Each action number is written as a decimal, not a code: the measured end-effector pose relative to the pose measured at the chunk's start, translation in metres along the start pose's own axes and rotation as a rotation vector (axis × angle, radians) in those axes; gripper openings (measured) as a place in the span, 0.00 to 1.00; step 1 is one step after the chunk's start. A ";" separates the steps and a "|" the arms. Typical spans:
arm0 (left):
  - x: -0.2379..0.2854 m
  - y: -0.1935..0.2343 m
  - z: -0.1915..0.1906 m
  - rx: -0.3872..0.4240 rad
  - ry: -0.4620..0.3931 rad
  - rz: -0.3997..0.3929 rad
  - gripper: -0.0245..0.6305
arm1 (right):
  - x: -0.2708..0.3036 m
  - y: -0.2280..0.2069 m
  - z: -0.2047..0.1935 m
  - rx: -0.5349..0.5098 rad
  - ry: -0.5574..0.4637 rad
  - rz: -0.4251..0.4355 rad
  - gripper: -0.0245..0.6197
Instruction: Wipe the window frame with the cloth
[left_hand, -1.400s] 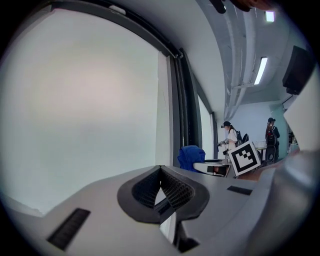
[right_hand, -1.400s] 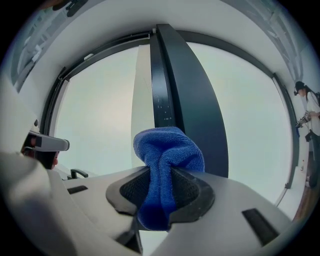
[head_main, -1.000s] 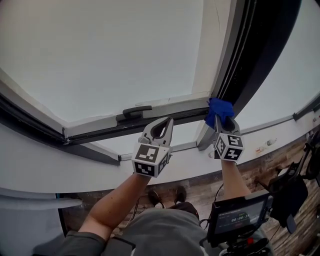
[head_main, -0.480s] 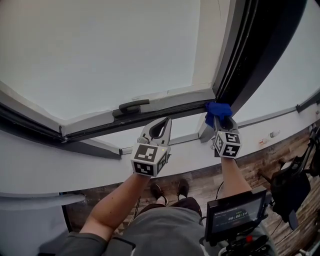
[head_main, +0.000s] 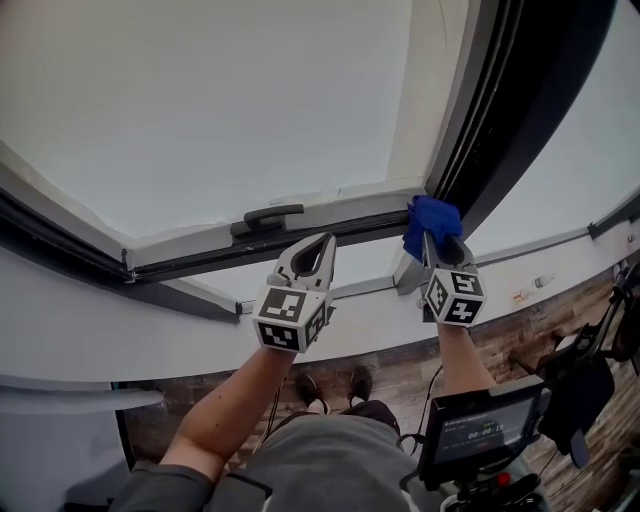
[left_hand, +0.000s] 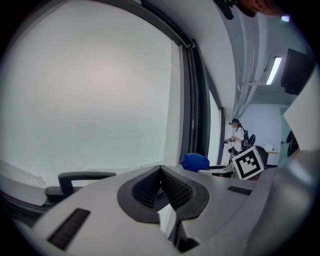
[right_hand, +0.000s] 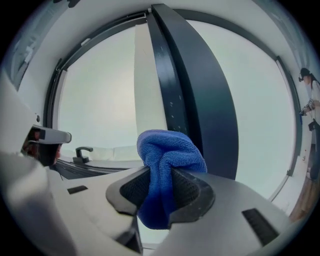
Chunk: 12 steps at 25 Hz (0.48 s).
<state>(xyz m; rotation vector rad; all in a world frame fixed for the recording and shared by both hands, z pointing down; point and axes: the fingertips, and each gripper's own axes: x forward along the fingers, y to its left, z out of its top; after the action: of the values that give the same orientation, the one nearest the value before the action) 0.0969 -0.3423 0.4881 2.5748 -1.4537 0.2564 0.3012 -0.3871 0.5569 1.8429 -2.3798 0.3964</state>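
Note:
A bunched blue cloth (head_main: 431, 221) (right_hand: 167, 155) is pinched in my right gripper (head_main: 438, 238) (right_hand: 161, 186), which is shut on it. The cloth presses at the corner where the white lower window frame (head_main: 340, 210) meets the dark upright frame (head_main: 478, 110) (right_hand: 192, 95). My left gripper (head_main: 313, 252) (left_hand: 160, 185) is held left of it, below the black window handle (head_main: 266, 217) (left_hand: 75, 178), jaws shut with nothing between them. The cloth (left_hand: 195, 162) also shows past the left gripper's jaws.
A white sill (head_main: 150, 320) runs below the frame. Wooden floor (head_main: 500, 350) lies beneath, with a monitor on a stand (head_main: 478, 430) at the lower right and dark equipment (head_main: 580, 390) beside it. A person (left_hand: 237, 137) stands far off down the room.
The right gripper with the cloth slid slightly left and down along the frame corner. The left gripper drifted a little left.

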 end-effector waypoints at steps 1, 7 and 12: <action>-0.003 0.005 0.005 -0.007 -0.011 0.011 0.05 | -0.001 0.010 0.010 -0.005 -0.008 0.018 0.23; -0.038 0.047 0.041 -0.014 -0.087 0.101 0.05 | -0.008 0.107 0.084 -0.093 -0.058 0.212 0.23; -0.093 0.084 0.087 -0.033 -0.174 0.234 0.05 | -0.014 0.199 0.140 -0.094 -0.078 0.434 0.23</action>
<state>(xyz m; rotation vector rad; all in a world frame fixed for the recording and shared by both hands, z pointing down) -0.0165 -0.3284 0.3877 2.4522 -1.8071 0.0380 0.1242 -0.3652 0.3909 1.3165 -2.7941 0.2431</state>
